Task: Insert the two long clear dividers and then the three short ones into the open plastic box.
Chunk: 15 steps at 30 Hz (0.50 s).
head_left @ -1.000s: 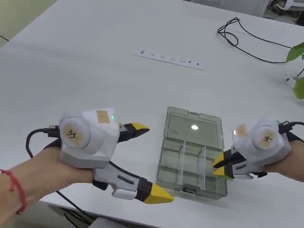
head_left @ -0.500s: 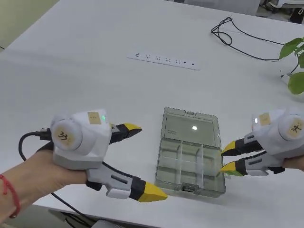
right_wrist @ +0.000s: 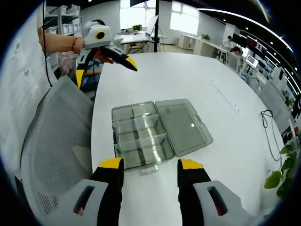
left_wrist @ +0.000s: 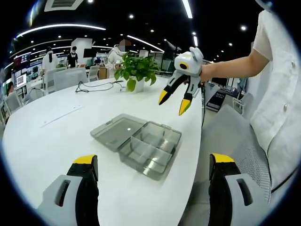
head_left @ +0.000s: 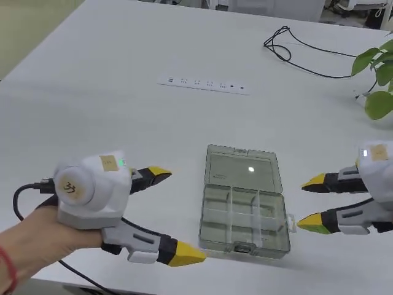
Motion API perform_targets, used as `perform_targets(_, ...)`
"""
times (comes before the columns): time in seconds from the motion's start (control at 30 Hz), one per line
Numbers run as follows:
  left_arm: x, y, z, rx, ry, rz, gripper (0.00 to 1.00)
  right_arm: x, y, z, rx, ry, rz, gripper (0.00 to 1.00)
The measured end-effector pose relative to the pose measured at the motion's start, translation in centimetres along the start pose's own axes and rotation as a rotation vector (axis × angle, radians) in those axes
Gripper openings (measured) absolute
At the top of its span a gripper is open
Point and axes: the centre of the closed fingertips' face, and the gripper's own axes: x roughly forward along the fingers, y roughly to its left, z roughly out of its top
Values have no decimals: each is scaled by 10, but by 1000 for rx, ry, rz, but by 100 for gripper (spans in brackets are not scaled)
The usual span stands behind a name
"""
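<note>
Plastic box (head_left: 242, 167) lay open, dividers (head_left: 232, 208) apparently seated | left gripper (head_left: 175, 214) spread, empty | right gripper (head_left: 311, 202) spread, empty | advised: press any raised divider straight down.

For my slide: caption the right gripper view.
Open right gripper faces the open plastic box, dividers inside; left gripper beyond.

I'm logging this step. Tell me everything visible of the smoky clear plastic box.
The smoky translucent rectangular plastic box lies open and flat on the white table, lid folded back away from the person, catching a glare spot. Clear dividers split its base into compartments; a latch sits on the near wall. Neither the left gripper nor the right gripper touches it.
</note>
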Motion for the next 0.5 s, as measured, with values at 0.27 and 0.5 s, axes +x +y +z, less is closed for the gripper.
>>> perform_targets(0.27,-3,4,-5,9,20,2,100,-16,-1,-12,93,-72,-48,57)
perform_targets(0.5,-4,9,-11,11,31,10,100,-26,5,-22,142,-97,-86,66)
